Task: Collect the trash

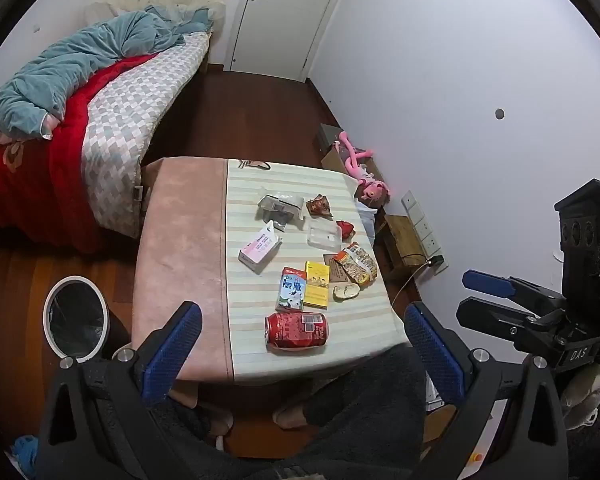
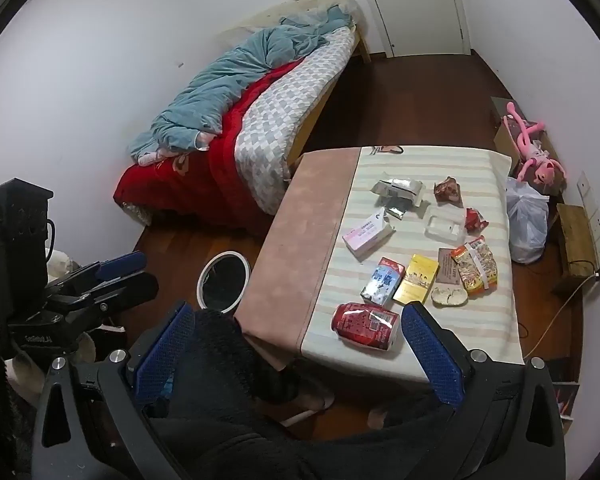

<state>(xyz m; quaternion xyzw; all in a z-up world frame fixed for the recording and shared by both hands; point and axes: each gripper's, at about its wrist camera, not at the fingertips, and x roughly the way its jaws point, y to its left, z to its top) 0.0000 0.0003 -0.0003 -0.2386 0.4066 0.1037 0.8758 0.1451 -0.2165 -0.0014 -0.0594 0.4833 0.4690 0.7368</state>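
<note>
Trash lies scattered on the striped cloth of a low table [image 1: 260,308]: a red can [image 1: 296,330] on its side nearest me, a blue milk carton [image 1: 291,289], a yellow box [image 1: 315,290], a pink-white box [image 1: 259,249], snack wrappers [image 1: 356,267] and a clear plastic tray [image 1: 325,236]. A white-rimmed bin [image 1: 75,318] with a dark liner stands on the floor left of the table. My left gripper [image 1: 300,340] hangs open above the near table edge, empty. My right gripper [image 2: 296,344] is open too, with nothing between its fingers, over the can [image 2: 365,325] and the table's near corner.
A bed [image 1: 112,120] with red and teal covers runs along the left wall. A pink plush toy [image 1: 364,176], a white plastic bag [image 2: 526,224] and a wooden stool [image 2: 576,240] crowd the floor right of the table. My dark-clothed legs [image 1: 340,412] sit below the table edge.
</note>
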